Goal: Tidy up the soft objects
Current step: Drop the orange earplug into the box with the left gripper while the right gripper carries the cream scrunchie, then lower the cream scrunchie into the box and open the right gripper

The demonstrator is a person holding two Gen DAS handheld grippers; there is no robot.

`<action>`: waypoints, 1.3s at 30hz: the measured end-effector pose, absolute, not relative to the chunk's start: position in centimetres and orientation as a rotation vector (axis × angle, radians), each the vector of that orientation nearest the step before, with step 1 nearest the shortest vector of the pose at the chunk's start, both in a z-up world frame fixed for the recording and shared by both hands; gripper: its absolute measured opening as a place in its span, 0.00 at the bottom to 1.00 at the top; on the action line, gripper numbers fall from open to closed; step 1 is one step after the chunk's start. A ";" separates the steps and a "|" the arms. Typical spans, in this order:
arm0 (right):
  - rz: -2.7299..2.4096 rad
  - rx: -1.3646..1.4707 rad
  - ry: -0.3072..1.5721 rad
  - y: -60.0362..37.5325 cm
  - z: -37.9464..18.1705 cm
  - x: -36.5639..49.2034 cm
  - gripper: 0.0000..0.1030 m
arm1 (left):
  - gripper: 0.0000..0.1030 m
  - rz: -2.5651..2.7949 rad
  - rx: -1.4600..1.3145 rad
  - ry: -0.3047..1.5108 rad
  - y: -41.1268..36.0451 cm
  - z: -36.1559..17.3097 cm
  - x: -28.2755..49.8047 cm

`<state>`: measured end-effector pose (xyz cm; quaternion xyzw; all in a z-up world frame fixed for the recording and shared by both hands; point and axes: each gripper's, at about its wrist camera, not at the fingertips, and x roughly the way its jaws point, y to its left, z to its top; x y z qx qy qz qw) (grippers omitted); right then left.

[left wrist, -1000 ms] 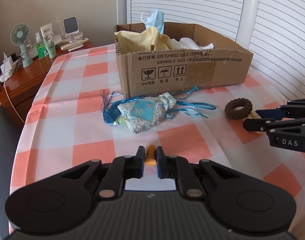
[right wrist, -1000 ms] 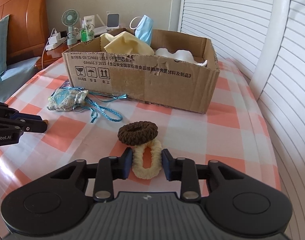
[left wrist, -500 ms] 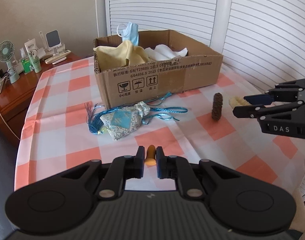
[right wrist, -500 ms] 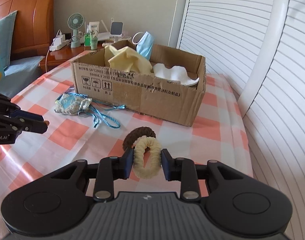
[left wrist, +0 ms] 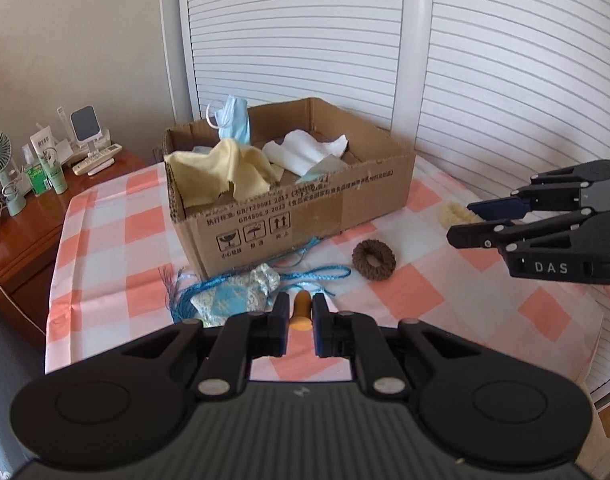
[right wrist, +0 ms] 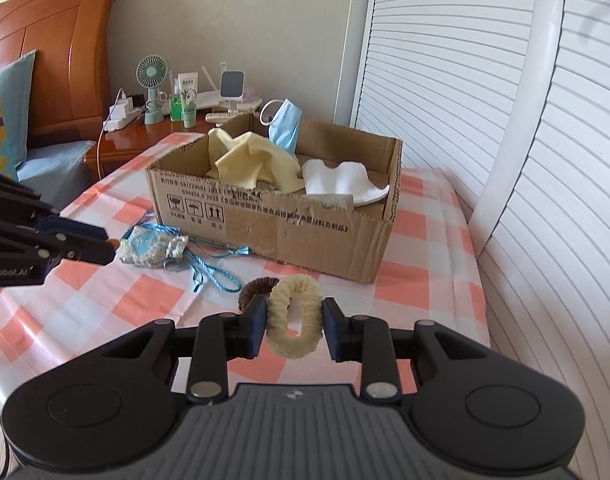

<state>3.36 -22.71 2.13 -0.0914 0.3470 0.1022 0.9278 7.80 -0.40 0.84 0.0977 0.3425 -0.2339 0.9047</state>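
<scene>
On the left, the left gripper (left wrist: 298, 316) is closed on a small orange piece (left wrist: 300, 312), pinched upright between its fingers; what the piece is cannot be told. Just beyond it on the checked tablecloth (left wrist: 117, 240) lies a blue patterned pouch (left wrist: 233, 298) with its blue cord (left wrist: 321, 274) trailing toward the cardboard box (left wrist: 305, 216). The box already holds a yellow cloth (left wrist: 225, 176), a face mask (left wrist: 235, 124) and a white cloth (left wrist: 305, 152). A brown hair tie (left wrist: 373, 260) lies flat on the table beside the cord, near the box's right end.

On the right, the right gripper (right wrist: 293, 320) is clamped on a cream hair tie (right wrist: 295, 320), squeezed into a narrow oval and clear of the table.

The step in hand looks like carrying both pieces to the box. To do it well, each gripper should keep its hold until its tips are past the near wall and over a free spot inside, away from the yellow cloth draped over the rim. The orange piece is gripped only by a narrow part, so the left hand should avoid tilting. Open low, since a springy hair tie may bounce out.
</scene>
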 end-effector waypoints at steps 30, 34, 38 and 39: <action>0.224 -0.147 0.674 -24.6 3.5 9.1 0.34 | 0.92 -0.460 0.204 0.684 -8.2 3.4 24.2; 0.221 -0.141 0.678 -24.7 3.5 9.5 0.34 | 0.92 -0.453 0.209 0.697 -7.3 3.7 23.5; 0.222 -0.140 0.677 -24.7 3.7 9.6 0.34 | 0.92 -0.485 0.212 0.729 -6.4 4.6 21.8; 0.220 -0.145 0.674 -24.7 3.8 9.6 0.34 | 0.92 -0.483 0.219 0.727 -6.2 5.0 21.1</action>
